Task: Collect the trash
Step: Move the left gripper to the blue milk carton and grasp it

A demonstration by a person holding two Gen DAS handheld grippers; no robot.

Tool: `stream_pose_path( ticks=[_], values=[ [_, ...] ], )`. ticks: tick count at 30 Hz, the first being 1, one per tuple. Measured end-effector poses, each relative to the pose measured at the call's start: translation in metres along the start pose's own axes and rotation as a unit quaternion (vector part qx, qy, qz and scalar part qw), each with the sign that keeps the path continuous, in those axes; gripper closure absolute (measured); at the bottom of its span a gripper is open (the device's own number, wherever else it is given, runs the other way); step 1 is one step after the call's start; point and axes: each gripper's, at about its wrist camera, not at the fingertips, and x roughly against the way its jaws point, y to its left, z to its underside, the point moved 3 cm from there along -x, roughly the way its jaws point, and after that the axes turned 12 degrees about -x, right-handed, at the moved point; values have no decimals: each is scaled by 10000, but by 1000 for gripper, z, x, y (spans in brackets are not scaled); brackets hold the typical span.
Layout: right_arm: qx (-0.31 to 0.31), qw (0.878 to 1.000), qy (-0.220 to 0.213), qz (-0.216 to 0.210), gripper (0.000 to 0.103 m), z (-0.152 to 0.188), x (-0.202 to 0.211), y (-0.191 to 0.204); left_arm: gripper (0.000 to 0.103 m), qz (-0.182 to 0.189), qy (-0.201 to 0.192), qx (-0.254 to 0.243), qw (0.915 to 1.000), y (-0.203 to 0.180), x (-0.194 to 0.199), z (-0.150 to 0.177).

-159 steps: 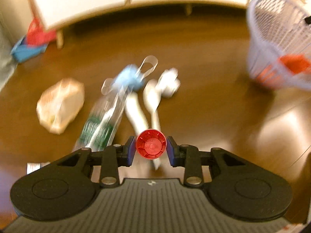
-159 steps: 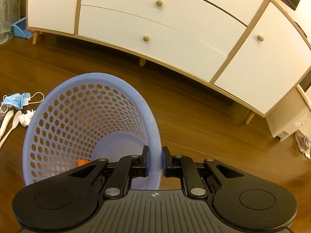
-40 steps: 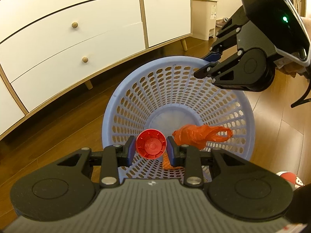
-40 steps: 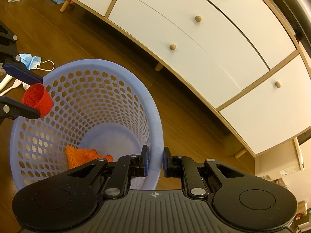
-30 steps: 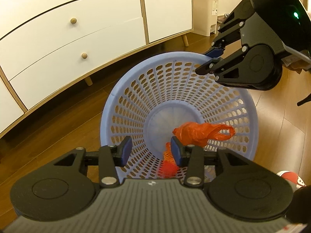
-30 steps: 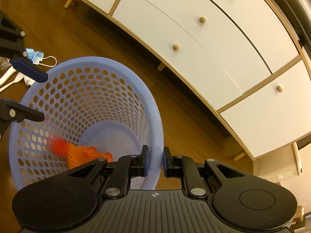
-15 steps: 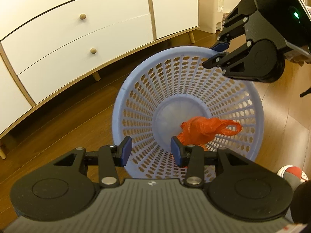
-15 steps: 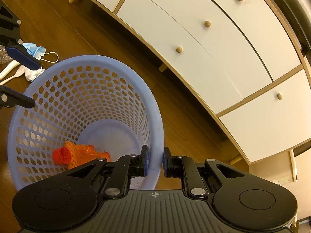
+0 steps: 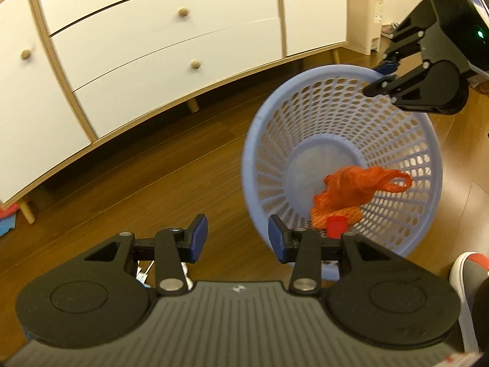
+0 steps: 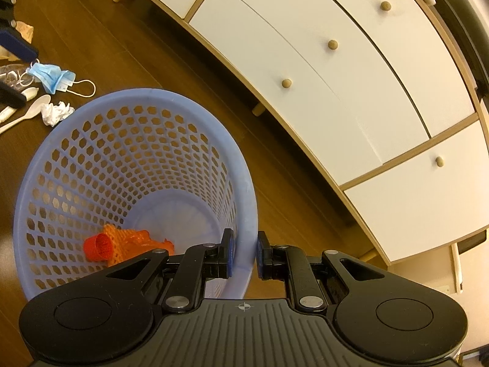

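— Left gripper (image 9: 237, 238): what was it doing?

— Its jaws stood wide apart with nothing between them, just beside the rim of the blue basket (image 9: 428, 140) and over bare floor. The right gripper (image 10: 244, 255) was clamped on that basket's rim, one finger inside the wall and one outside, holding it tilted.

— So how far along did the collecting look?

— Partly done, by my reading. Inside the basket lay one red cup (image 10: 98, 247), mouth turned up toward the right wrist camera, resting against one piece of orange netting (image 10: 125, 243). From the left wrist view, one orange plastic bag (image 9: 357, 183) also sat there. Three things in.

— And what was left out?

— On the floor well apart from the basket, in the right wrist view: one blue face mask (image 10: 52, 76), one crumpled white tissue (image 10: 56, 112), and two white plastic spoons (image 10: 30, 113). Some clear plastic (image 10: 12, 75) lay at the frame edge beside the mask; whether it was a bottle I could not tell. A brownish scrap (image 10: 26, 30) sat farther back. So at least six pieces remained, and more may have been hidden past the edge.
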Motion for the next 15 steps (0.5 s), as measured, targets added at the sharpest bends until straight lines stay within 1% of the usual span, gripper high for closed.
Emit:
stream_pose_path(
  ticks=[4, 8, 11, 15],
  values=[
    [12, 10000, 8, 1, 92, -2, -1, -1, 64, -161, 90, 294, 9994, 23, 7, 23],
    [-3, 10000, 38, 7, 92, -3, -2, -2, 64, -470, 261, 667, 9963, 53, 18, 59],
    [-29, 10000, 63, 10, 92, -4, -2, -2, 64, -721, 474, 897, 9922, 78, 26, 94],
    [-61, 9999, 97, 32, 92, -4, -2, 0, 64, -1087, 888, 1093, 9841, 112, 42, 157]
  ],
)
